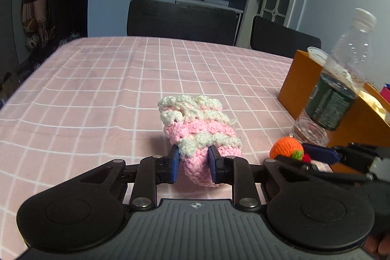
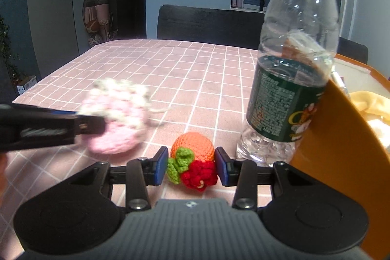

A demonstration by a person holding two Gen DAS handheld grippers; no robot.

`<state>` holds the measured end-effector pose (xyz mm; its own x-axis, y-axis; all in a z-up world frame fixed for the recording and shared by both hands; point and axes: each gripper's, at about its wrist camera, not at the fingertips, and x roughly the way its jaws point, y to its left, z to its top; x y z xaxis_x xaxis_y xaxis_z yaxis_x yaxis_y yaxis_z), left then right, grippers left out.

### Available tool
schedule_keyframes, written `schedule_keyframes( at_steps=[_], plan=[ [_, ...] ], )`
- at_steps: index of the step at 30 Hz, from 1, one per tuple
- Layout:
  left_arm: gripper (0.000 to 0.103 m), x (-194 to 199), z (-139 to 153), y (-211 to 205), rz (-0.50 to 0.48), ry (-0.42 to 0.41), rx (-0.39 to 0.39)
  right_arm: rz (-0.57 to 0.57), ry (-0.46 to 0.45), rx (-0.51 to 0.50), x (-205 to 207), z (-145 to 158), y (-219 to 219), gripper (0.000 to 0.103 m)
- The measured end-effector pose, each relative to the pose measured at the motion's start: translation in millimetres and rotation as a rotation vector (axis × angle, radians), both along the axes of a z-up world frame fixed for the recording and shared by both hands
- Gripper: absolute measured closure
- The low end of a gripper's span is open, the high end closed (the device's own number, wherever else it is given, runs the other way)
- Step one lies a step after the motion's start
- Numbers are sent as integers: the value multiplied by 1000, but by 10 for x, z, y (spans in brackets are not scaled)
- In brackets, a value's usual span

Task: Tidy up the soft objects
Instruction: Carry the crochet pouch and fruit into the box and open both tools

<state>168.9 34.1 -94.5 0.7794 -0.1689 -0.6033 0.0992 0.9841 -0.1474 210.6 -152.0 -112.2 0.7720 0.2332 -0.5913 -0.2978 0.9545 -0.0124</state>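
Observation:
My left gripper point(image 1: 193, 163) is shut on a pink and white crochet pouch point(image 1: 199, 130), holding its near end just over the pink checked tablecloth point(image 1: 109, 79). The pouch also shows blurred in the right wrist view point(image 2: 117, 121), with the left gripper's fingers point(image 2: 48, 128) on it. My right gripper point(image 2: 192, 167) has its pads close on both sides of a crochet fruit point(image 2: 192, 157) with an orange ball, green leaves and a red part. The fruit also shows in the left wrist view point(image 1: 287, 148), beside the right gripper's fingers point(image 1: 324, 155).
A clear plastic water bottle point(image 2: 290, 79) with a dark label stands just right of the fruit. An orange box point(image 2: 341, 128) holding yellowish cloth sits behind it at the right edge. Dark chairs point(image 1: 182, 21) stand at the table's far side.

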Motion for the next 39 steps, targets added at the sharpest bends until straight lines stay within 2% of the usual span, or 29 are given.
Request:
schedule_keyframes(
  at_steps=[12,23,27,33,39],
  plan=[
    [76,-800,333,-41,-64,-134,-14,20,-53,28,-526,444,-178,62],
    [76,-1241,698,-399,-203,-269,11,-22,-141,38,-975,920,-599,62],
    [76,-1300,895,-635,-281,-341,40,-34,-174,10,-1090,1174,-910,62],
    [75,-1222,1167,-1139,-403,-424,117,-43,-121,-13,-1001,1482,-1536,62],
    [75,-903,1348,-1813,-475,-455,227,-50,-44,-5,-510,1674,-2071,62]
  ],
)
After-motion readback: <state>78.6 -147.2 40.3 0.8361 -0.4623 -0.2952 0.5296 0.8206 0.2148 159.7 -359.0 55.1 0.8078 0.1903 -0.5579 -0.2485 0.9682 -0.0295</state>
